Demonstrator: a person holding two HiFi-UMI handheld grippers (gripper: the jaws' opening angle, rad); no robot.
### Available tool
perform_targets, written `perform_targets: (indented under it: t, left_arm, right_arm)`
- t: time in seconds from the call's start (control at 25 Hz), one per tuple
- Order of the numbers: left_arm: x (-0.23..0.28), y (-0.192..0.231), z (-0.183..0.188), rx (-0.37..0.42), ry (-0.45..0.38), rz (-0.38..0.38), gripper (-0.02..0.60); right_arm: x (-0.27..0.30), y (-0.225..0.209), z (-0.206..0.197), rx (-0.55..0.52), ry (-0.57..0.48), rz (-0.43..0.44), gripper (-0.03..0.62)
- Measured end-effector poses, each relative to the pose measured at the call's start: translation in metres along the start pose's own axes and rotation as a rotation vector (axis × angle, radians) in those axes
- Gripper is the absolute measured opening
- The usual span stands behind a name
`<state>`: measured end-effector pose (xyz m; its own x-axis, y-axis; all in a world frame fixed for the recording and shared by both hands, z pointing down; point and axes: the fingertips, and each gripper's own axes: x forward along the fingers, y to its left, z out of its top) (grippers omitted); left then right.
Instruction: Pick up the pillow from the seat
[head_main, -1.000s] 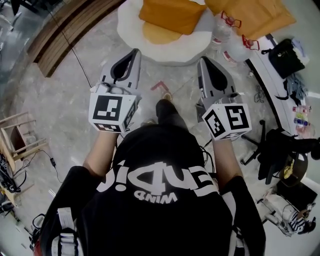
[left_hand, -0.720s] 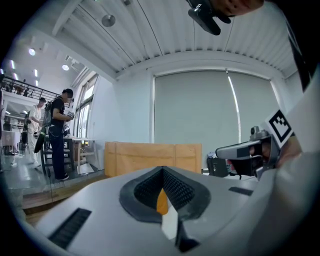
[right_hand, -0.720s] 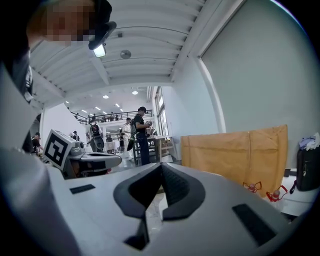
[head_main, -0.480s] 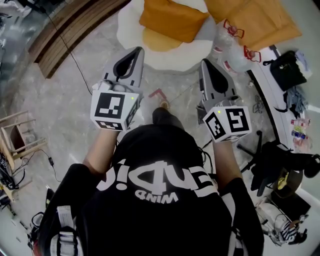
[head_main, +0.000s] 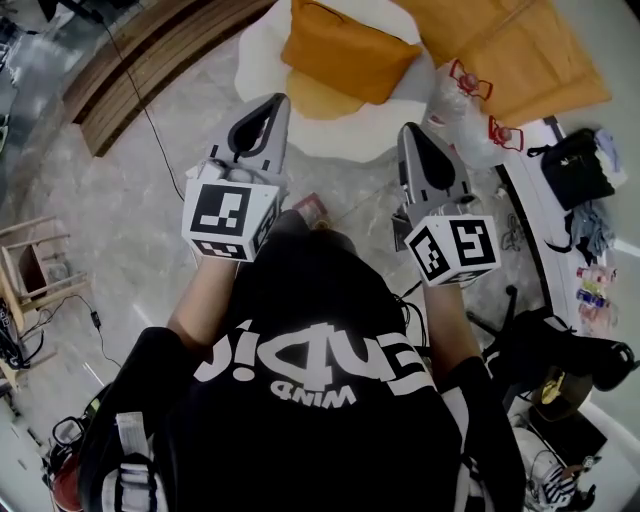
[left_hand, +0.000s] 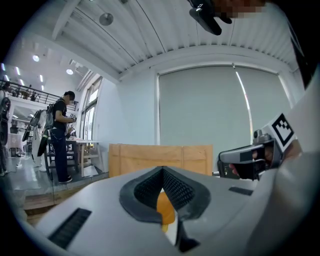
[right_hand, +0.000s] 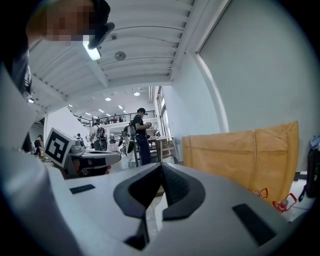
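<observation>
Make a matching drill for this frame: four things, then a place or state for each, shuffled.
Things:
1. pillow
2. left gripper
3. stool
4. bag

Place or state:
A. wooden, far left on the floor
B. fingers shut, nothing held
C. lying on the white seat
D. black, far right

Pairs: 1-C, 2-B, 3-A, 4-D

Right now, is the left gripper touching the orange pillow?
Apart. In the head view the left gripper ends short of the pillow, with white seat showing between.
</observation>
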<state>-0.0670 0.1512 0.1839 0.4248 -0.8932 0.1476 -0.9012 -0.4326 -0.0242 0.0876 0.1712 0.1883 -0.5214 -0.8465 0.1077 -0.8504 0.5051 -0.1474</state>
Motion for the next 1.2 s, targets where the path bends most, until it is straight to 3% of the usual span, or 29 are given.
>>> perform_targets:
  t: [0.24, 0.56, 0.8, 1.2]
  left_arm:
    - [0.038, 0.018, -0.003, 0.003, 0.006, -0.002, 0.008]
    - [0.103, 0.057, 0.017, -0.013, -0.088, 0.020, 0.008]
    - [0.165, 0.107, 0.027, -0.003, -0.090, 0.010, 0.008]
    - [0.259, 0.186, 0.021, -0.009, -0.070, 0.012, 0.008]
  right_arm:
    - [0.033, -0.025, 0.000, -0.011, 0.008, -0.020, 0.021]
    - [0.079, -0.078, 0.022, -0.026, -0.069, -0.133, 0.021]
    - [0.149, -0.110, 0.045, -0.035, -0.084, -0.164, 0.021]
    - [0.262, -0.146, 0.045, -0.001, -0.058, -0.194, 0.021]
